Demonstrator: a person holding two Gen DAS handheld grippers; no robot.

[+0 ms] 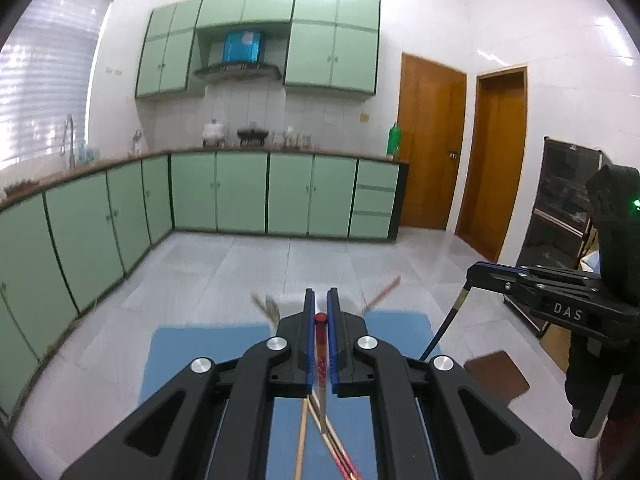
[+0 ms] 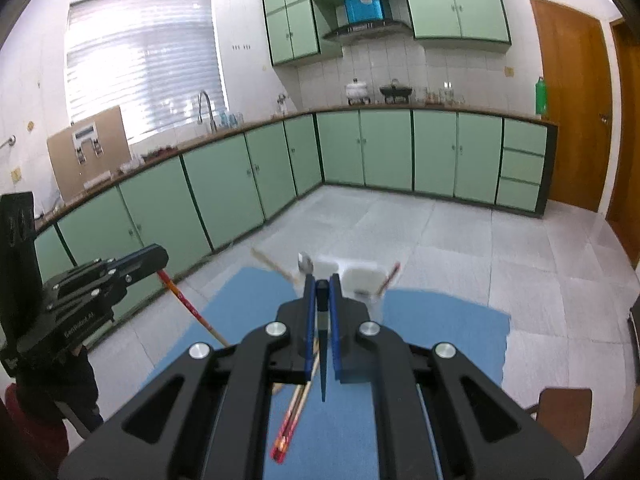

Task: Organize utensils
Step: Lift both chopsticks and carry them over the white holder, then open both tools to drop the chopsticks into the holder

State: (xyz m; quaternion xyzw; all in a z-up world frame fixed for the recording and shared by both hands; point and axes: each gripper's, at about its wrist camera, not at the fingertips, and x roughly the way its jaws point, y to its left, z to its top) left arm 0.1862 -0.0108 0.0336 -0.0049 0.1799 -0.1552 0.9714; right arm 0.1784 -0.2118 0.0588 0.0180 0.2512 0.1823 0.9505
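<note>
The left gripper [image 1: 321,300] has its fingers clamped on a red-topped chopstick [image 1: 320,354], which hangs down toward loose chopsticks [image 1: 334,446] crossed on the blue mat [image 1: 208,356] covering the tabletop. Just right of it, the right gripper [image 2: 321,286] pinches a dark blue chopstick [image 2: 322,364] the same way, point downward. Beyond both, at the mat's far edge, a white utensil holder [image 2: 362,276] has more sticks leaning out of it.

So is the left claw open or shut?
Shut. The left claw pinches a red chopstick tightly between its blue fingers.
</note>
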